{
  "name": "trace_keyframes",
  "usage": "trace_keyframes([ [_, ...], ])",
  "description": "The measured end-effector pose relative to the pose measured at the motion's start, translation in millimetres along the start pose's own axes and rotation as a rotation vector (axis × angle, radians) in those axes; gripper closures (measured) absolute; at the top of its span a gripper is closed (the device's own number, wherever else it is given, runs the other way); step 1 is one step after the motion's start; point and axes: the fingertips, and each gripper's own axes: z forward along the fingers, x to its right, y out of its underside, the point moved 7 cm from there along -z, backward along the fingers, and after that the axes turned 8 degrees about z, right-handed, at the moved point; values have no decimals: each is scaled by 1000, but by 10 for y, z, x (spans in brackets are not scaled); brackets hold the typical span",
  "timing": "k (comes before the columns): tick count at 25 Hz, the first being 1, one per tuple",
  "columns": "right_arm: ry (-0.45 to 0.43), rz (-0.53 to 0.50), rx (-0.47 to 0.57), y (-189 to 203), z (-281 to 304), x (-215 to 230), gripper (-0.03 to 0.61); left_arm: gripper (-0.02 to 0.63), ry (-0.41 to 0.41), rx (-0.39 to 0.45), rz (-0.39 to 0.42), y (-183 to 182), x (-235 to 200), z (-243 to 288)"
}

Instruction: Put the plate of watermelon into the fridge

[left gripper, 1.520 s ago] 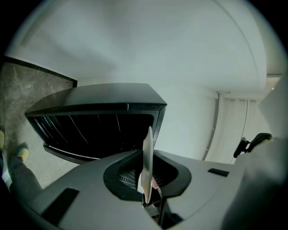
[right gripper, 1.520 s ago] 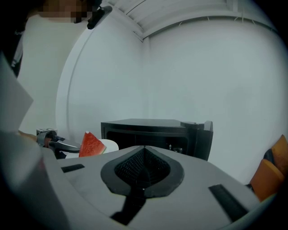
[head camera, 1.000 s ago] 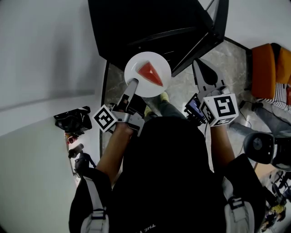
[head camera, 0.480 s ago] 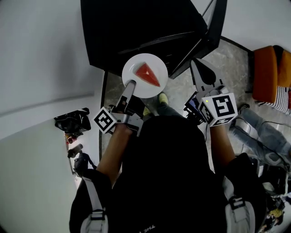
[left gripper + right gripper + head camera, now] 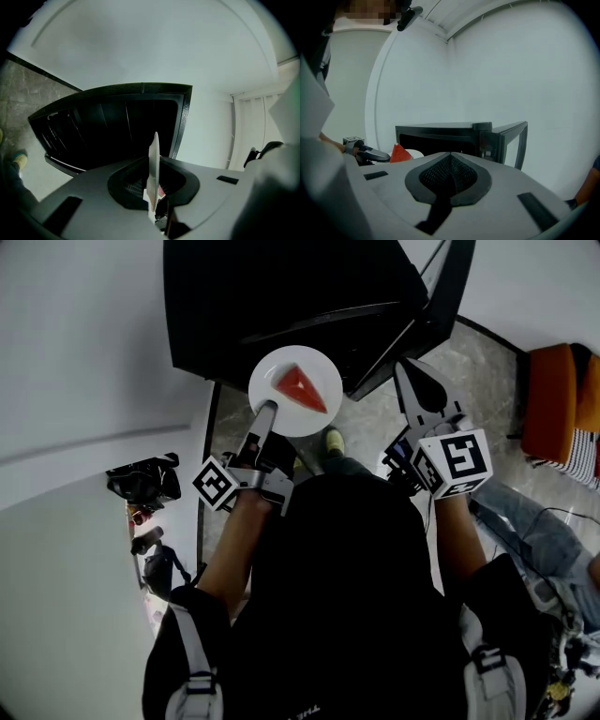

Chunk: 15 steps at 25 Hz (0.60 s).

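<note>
A white plate (image 5: 317,414) carries a red watermelon wedge (image 5: 301,388). My left gripper (image 5: 265,415) is shut on the plate's near rim, holding it in the air just in front of the black fridge (image 5: 281,287). In the left gripper view the plate (image 5: 153,173) shows edge-on between the jaws, with the fridge's dark open inside (image 5: 108,131) straight ahead. The fridge door (image 5: 441,296) stands open to the right. My right gripper (image 5: 414,385) is shut with nothing in it, below the door. From the right gripper view I see the wedge (image 5: 400,153) and the fridge (image 5: 440,133).
Grey stone floor (image 5: 487,371) lies under the fridge. An orange seat (image 5: 558,399) stands at the right. A black camera rig (image 5: 142,482) sits at the left by the white wall. The person's shoe (image 5: 335,441) shows below the plate.
The plate and left gripper have moved a little closer to the fridge opening. The fridge fills more of the left gripper view. The right gripper has barely moved.
</note>
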Motion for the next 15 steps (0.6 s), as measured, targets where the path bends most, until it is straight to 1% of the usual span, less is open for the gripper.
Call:
trace_keyframes([
  [5, -19, -3, -3, 10, 0, -21, 568, 572, -2, 26, 0, 8, -11, -18],
  [15, -64, -27, -20, -9, 24, -88, 568, 572, -6, 38, 7, 5, -61, -23],
])
